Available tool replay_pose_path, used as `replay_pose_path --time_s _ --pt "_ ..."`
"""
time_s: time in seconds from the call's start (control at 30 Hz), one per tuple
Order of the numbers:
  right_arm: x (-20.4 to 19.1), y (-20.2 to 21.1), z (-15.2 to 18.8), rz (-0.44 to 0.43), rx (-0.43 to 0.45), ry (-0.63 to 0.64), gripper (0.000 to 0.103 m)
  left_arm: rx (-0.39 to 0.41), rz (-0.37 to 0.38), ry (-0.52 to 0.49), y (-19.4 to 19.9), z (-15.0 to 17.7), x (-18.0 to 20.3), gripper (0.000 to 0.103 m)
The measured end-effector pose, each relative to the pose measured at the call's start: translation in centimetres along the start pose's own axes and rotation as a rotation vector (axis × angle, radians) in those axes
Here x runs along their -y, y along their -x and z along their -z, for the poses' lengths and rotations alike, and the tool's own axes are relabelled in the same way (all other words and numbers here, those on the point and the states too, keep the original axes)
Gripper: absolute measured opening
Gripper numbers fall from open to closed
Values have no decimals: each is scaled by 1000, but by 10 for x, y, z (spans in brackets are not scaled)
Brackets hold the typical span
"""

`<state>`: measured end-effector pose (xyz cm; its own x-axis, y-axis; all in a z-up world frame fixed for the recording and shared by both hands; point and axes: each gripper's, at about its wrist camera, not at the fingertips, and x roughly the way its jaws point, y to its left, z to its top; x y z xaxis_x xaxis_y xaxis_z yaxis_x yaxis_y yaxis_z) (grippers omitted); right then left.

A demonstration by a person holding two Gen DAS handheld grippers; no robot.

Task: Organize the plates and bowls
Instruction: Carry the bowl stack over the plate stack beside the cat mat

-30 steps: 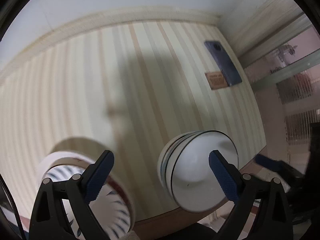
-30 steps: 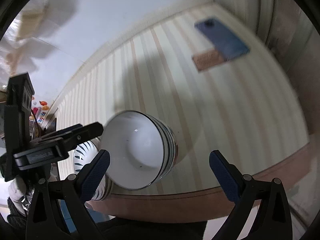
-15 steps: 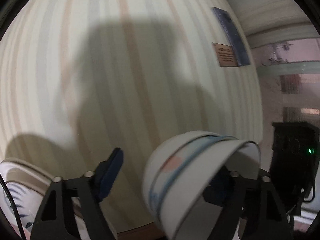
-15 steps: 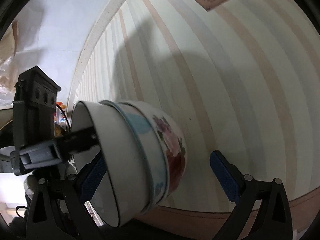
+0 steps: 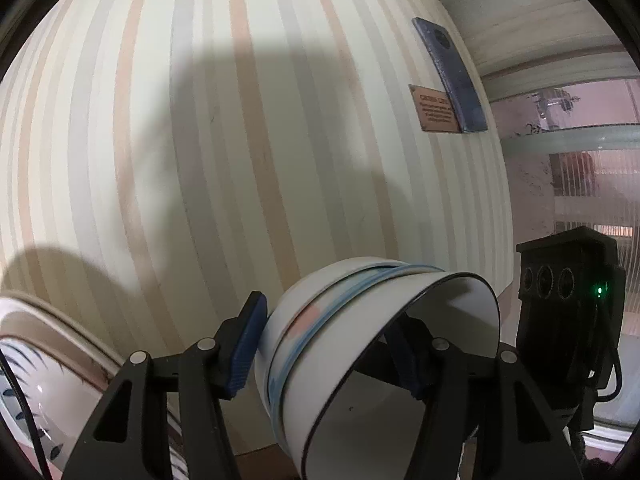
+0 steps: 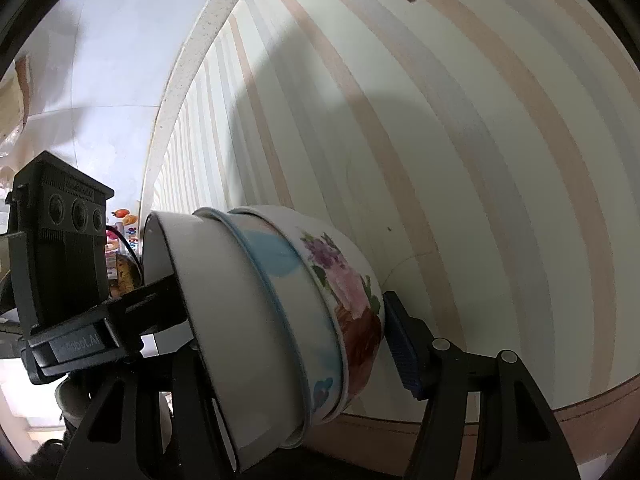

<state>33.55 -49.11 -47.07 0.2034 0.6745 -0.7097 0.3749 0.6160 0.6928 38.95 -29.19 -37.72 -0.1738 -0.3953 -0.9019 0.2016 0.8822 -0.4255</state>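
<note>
A stack of nested bowls [image 5: 360, 364] sits at the desk's [image 5: 240, 160] near edge, at 6 o'clock in both views. The left claw [image 5: 332, 350] is closing across the stack's rim, one blue pad on the outer wall, the other inside the top bowl. The right claw [image 6: 288, 344] is closing on the opposite side, its pad against the floral bowl [image 6: 348, 304]. A patterned plate [image 5: 48, 380] lies at 8 o'clock, a phone [image 5: 450, 76] at 2 o'clock.

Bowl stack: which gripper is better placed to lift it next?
Probably left. The left gripper, jaws closing, straddles the wall of the bowl stack: one finger outside, one inside. The right gripper, also closing, shows only one finger, at the floral base; the other is hidden.
</note>
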Motion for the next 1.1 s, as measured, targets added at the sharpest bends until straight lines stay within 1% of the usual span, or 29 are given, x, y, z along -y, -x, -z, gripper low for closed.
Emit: replay_pose_path --time_s 0.2,0.27,0.43,0.57,0.7,0.83,0.97,1.1 --pt "-14 -6 5 -4 -16 -4 64 4 -10 21 12 3 -3 55" --pt "-20 -4 7 -8 -20 -2 64 13 -9 32 22 5 -6 55" --pt "-52 -7 8 -14 -46 45 64 52 -16 56 52 11 -17 55" --pt "-83 -16 9 -20 -80 95 64 96 -14 102 80 20 -36 55" --pt "-120 -34 9 -17 -121 164 64 138 -17 162 103 32 -62 55" --pt "-155 -62 11 -20 -180 232 64 180 -28 241 124 49 -98 55" --pt "-181 -95 17 -24 -244 283 64 205 -39 316 134 65 -130 55" --pt "-195 -129 30 -15 -306 321 64 211 -45 387 131 79 -159 55"
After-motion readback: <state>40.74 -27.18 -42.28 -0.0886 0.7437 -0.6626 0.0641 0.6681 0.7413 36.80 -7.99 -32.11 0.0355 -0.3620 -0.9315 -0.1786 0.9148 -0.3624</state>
